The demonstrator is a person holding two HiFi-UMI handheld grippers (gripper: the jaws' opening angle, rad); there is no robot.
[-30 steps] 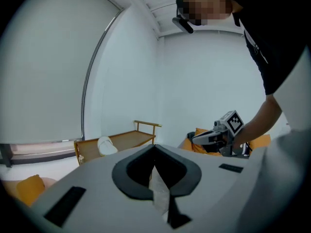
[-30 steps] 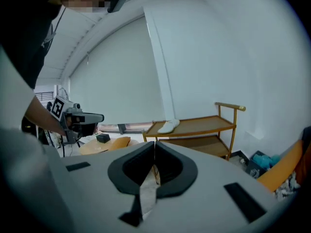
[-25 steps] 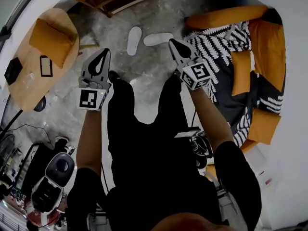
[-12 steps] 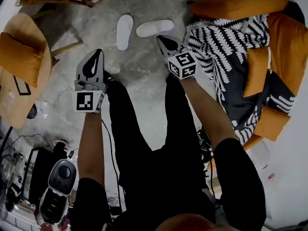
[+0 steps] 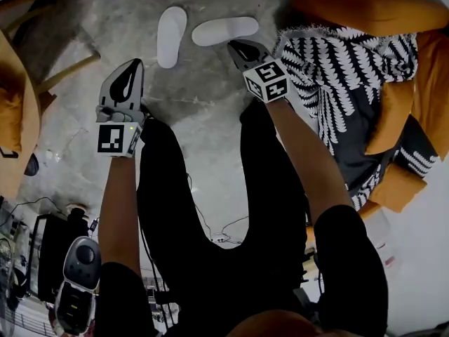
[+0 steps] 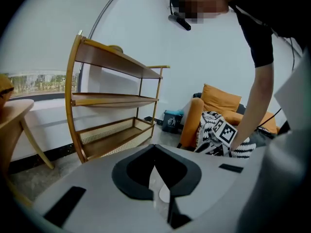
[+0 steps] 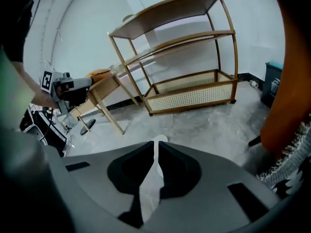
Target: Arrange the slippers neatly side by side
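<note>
Both of the person's arms stretch forward and down past black-clad legs. The left gripper (image 5: 133, 65) slopes toward the grey floor (image 5: 210, 104), its tip near the lengthwise slipper (image 5: 171, 36) but short of it. Its jaws are pressed together with nothing between them. The right gripper (image 5: 235, 45) tips down more steeply. Its jaws are closed to a thin slit and hold nothing, and its tip sits just beside the crosswise slipper (image 5: 225, 30). I cannot tell whether it touches.

The two white slippers lie at an angle to each other, their near ends close but apart. Bare concrete runs around and in front of them. The patterned throw (image 5: 344, 69) on the orange sofa (image 5: 351, 5) crowds the right gripper's side. A wooden shelf (image 7: 189, 67) stands beyond the slippers, and a table leg (image 5: 66, 72) slants in at the left.
</note>
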